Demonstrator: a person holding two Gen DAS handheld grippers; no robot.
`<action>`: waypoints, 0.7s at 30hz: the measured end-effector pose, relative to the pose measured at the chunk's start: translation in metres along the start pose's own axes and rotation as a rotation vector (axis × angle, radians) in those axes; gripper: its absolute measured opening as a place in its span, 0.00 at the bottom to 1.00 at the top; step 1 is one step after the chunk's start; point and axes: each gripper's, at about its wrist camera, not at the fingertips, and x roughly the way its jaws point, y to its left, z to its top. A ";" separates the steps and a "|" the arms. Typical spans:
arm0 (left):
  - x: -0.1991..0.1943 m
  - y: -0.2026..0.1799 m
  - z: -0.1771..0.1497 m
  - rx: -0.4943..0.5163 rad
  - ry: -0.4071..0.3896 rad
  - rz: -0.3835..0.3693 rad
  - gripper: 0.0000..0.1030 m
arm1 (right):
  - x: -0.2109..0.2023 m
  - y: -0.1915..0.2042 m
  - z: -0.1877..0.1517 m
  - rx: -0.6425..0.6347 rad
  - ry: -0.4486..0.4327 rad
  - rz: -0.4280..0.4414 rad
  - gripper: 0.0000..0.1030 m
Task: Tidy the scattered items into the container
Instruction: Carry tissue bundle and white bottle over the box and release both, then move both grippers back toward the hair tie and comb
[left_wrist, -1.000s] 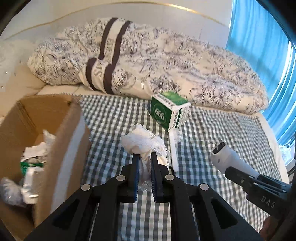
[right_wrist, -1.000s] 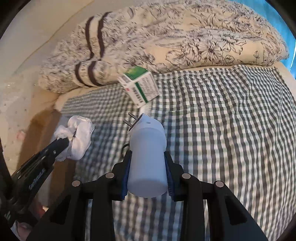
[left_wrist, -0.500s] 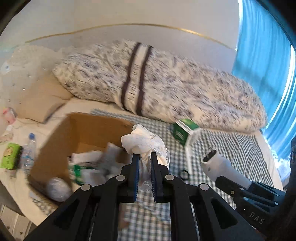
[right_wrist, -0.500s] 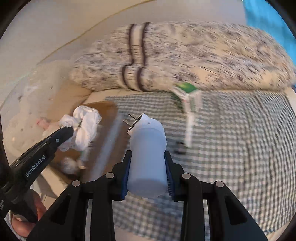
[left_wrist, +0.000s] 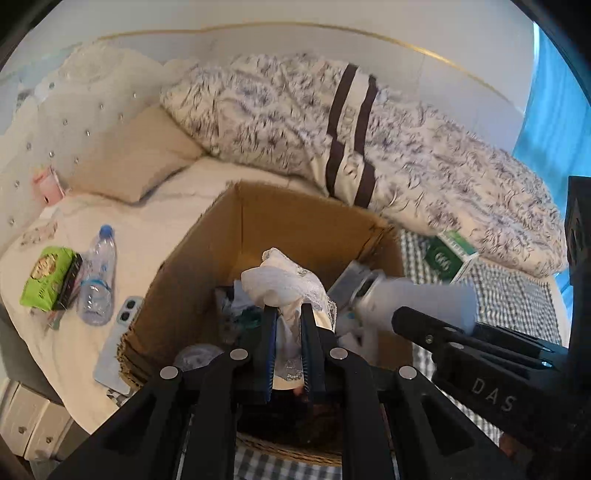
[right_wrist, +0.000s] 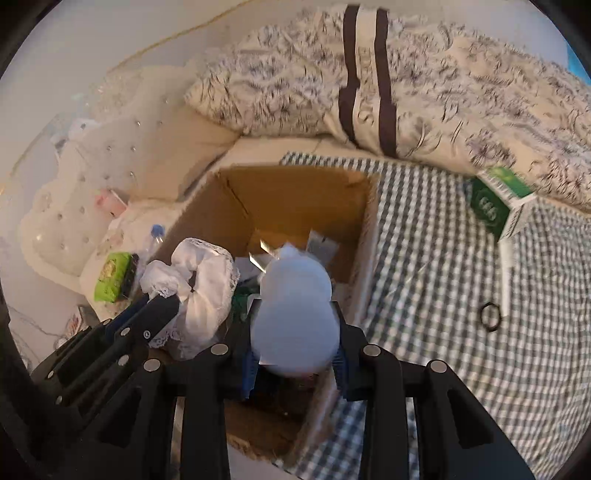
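— So where does the cardboard box sit against the two loads?

— Directly beneath both: it fills the centre of each wrist view, open side up, part filled with wrappers.

— And the white plug-in device?

— Pinched by the right gripper, long axis pointing forward and down into the box's opening, prongs leading, at centre frame.

— The lace cloth?

— Clamped in the left gripper, bunched above the box's near-left corner, just beside the device.

— What is left outside?

— A green carton at right, a black hair tie lower right, both on the checked sheet. The right gripper looks nearer them.
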 end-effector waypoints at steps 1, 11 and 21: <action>0.006 0.002 -0.002 0.003 0.010 -0.002 0.14 | 0.005 0.000 0.000 0.003 0.005 0.007 0.36; -0.013 -0.014 0.001 -0.014 -0.051 -0.061 0.88 | -0.037 -0.038 0.014 0.083 -0.092 -0.035 0.53; -0.058 -0.116 -0.012 0.105 -0.100 -0.092 0.95 | -0.140 -0.113 -0.003 0.144 -0.216 -0.087 0.54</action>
